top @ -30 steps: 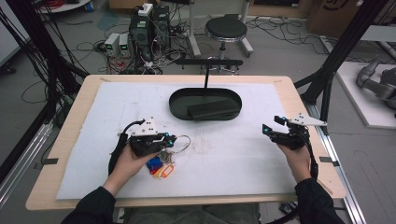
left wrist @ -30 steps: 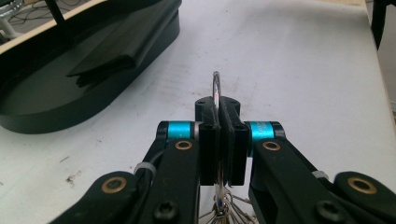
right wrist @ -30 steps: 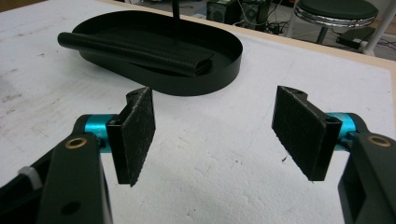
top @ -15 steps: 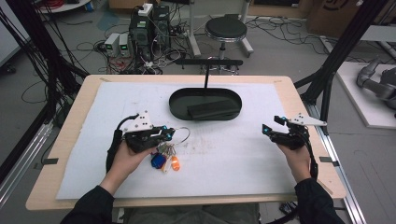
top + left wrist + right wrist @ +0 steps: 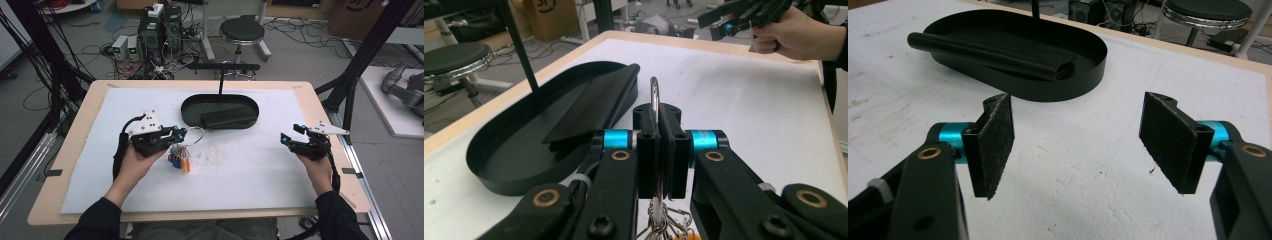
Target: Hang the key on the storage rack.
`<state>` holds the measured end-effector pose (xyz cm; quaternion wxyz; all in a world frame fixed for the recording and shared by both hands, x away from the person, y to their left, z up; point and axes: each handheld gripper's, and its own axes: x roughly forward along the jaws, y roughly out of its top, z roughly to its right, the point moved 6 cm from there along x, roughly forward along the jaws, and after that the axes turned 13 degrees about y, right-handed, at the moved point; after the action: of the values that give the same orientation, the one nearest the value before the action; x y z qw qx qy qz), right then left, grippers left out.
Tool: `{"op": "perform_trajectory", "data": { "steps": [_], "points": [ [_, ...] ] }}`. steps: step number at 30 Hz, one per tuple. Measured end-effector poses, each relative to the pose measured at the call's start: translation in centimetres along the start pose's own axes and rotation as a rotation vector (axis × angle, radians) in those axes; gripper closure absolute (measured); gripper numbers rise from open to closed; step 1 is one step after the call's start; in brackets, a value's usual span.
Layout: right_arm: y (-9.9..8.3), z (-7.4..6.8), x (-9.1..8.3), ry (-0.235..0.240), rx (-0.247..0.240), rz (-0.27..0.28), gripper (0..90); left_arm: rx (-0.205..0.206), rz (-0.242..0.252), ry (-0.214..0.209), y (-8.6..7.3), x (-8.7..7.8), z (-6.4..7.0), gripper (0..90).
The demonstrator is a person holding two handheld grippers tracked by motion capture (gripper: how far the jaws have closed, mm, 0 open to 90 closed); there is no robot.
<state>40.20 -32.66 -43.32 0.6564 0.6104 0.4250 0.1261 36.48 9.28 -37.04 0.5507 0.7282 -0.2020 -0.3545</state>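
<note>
Keys on a metal ring, seen from the high view: the key ring [image 5: 194, 135] sticks out past the tip of the left gripper [image 5: 175, 134], toward the black oval tray [image 5: 187, 107], while the bunch of keys [image 5: 180, 159] hangs below the jaws, over the white mat [image 5: 240, 165]. The ring is a thin silver loop; the keys under it carry blue, red and orange heads. The left gripper is clenched on the ring, its hand [image 5: 132, 167] behind it. Well apart, near the table's right edge, the right gripper [image 5: 286, 138] is held above the mat with nothing between its jaws.

Left gripper view: the ring [image 5: 654, 97] stands upright, edge-on, pinched between the two black pads [image 5: 648, 155], rising above them and running down below, where wire loops and a bit of orange [image 5: 681, 231] show. The jaws are pressed together on it. The tray [image 5: 499, 165] lies just beyond to the left, a dark flat piece [image 5: 589, 107] leaning inside it. The other gripper [image 5: 724, 20] shows far off in a hand.

Right gripper view: the jaws stand wide apart, pads [image 5: 998, 142] bare, holding and touching nothing, above the white mat [image 5: 1073, 165]. The tray [image 5: 1068, 85] lies ahead with a dark rolled piece [image 5: 988, 52] in it.
</note>
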Motion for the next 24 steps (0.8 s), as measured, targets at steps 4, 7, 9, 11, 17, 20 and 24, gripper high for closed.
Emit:
{"op": "perform_trajectory", "data": {
  "steps": [4, 7, 9, 11, 17, 20, 24],
  "points": [
    [0.0, 0.1, 0.0, -0.001, 0.001, 0.0, 30.7, 0.002, 0.018, 0.015, 0.8, 0.0, -0.4, 86.3],
    [0.0, 0.1, 0.0, -0.002, 0.002, -0.002, 30.7, 0.006, 0.028, 0.028, 1.4, 0.1, -0.8, 86.3],
    [0.0, 0.1, 0.1, -0.002, 0.002, -0.001, 30.7, 0.003, 0.032, 0.035, 1.6, 0.2, -1.0, 86.3],
    [0.0, 0.1, 0.1, -0.002, 0.004, 0.0, 30.7, 0.001, 0.04, 0.05, 2.3, 0.3, -1.5, 86.3],
    [0.0, 0.2, 0.1, 0.001, 0.003, 0.004, 30.7, 0.01, 0.05, 0.086, 3.8, 0.6, -2.5, 86.3],
    [0.0, 0.2, 0.1, 0.001, 0.002, 0.002, 30.7, 0.011, 0.052, 0.098, 4.6, 0.7, -3.1, 86.3],
    [0.0, 0.2, 0.2, 0.002, 0.004, 0.003, 30.7, 0.002, 0.052, 0.112, 5.4, 1.0, -4.0, 86.3]
  ]
}}
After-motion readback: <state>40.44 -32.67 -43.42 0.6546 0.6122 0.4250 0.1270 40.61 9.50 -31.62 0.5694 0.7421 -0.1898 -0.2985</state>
